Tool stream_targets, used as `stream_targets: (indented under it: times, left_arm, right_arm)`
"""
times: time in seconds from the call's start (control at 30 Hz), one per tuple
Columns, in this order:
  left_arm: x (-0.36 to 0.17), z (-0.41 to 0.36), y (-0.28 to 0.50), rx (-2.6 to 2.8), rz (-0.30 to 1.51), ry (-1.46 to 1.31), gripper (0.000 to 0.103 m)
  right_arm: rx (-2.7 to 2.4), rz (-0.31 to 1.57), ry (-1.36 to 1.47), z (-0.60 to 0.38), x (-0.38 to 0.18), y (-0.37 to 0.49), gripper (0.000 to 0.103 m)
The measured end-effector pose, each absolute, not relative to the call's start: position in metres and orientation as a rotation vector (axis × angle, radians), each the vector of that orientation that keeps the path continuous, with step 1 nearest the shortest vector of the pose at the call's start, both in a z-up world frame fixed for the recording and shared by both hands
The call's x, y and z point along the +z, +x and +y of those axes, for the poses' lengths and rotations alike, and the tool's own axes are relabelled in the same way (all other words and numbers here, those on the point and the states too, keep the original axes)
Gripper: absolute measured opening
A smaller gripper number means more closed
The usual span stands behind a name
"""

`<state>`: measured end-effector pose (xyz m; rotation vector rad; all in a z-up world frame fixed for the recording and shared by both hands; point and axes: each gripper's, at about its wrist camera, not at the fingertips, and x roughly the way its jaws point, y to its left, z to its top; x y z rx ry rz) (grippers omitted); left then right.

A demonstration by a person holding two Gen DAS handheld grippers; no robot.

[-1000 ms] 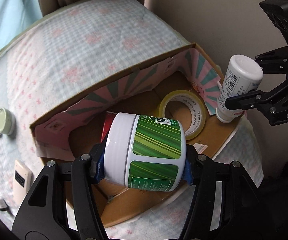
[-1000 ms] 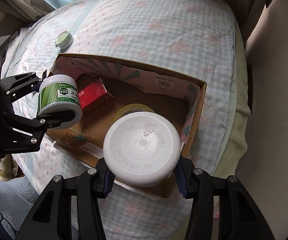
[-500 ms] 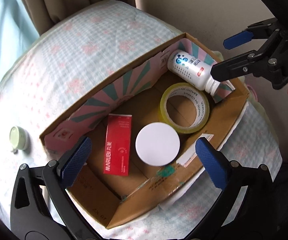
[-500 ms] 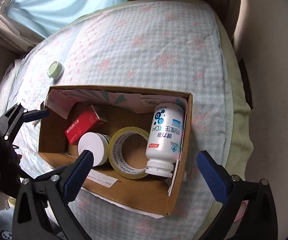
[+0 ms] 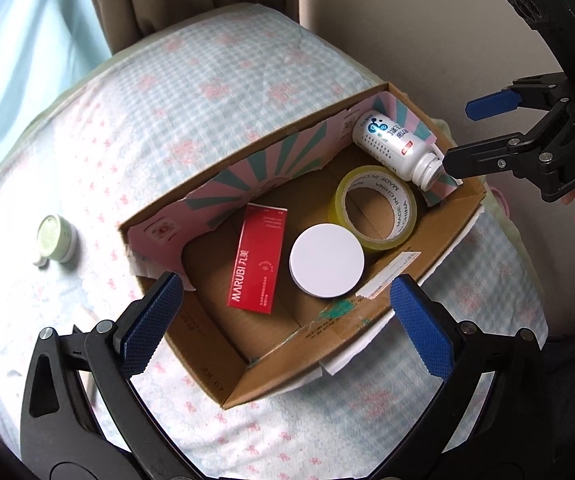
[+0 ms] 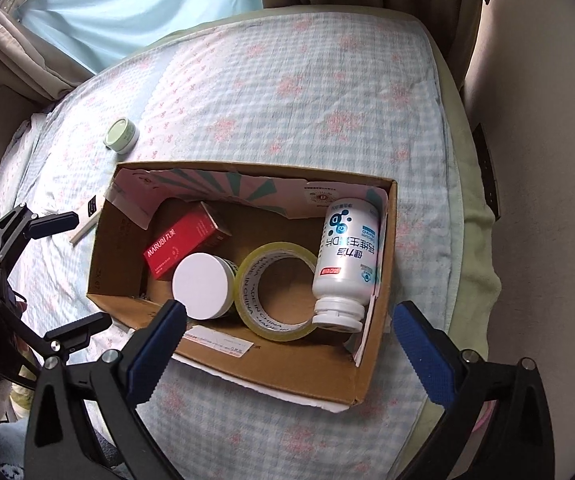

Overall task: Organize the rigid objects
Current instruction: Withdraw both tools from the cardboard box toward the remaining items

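Checked cotton sheet covers the bed (image 6: 287, 80); on it sits the cardboard box (image 6: 367, 380), open at top. Inside, from big to small: white bottle (image 6: 347, 256) lying on its side at the right end, cap toward the camera side, long axis approx. along the short wall; tape roll (image 6: 275, 292) flat; red carton (image 6: 183, 246); white-lid jar (image 6: 201, 286) upright. Left tongs (image 5: 283, 328) and right tongs (image 6: 287, 344) are both released, wide apart, w/ nothing between. Small green jar (image 5: 56, 238) stands outside the box, on the sheet, to the left; left tongs are nearer. It is round, so no long axis, lid up.
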<state>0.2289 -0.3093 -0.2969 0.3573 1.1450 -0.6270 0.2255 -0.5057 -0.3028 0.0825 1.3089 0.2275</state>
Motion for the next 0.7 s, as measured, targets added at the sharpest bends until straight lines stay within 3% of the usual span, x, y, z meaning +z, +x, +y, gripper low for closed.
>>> stream_targets:
  times: [0.5, 0.7]
  left_arm:
    - [-0.196, -0.216, 0.192, -0.407, 1.023, 0.263, 0.103]
    - [-0.165, -0.154, 0.178, -0.311, 1.010, 0.208, 0.103]
  right_arm:
    - [0.253, 1.188, -0.032, -0.444, -0.215, 0.200, 0.103]
    - [0.283, 1.069, -0.255, -0.375, -0.183, 0.190, 0.103]
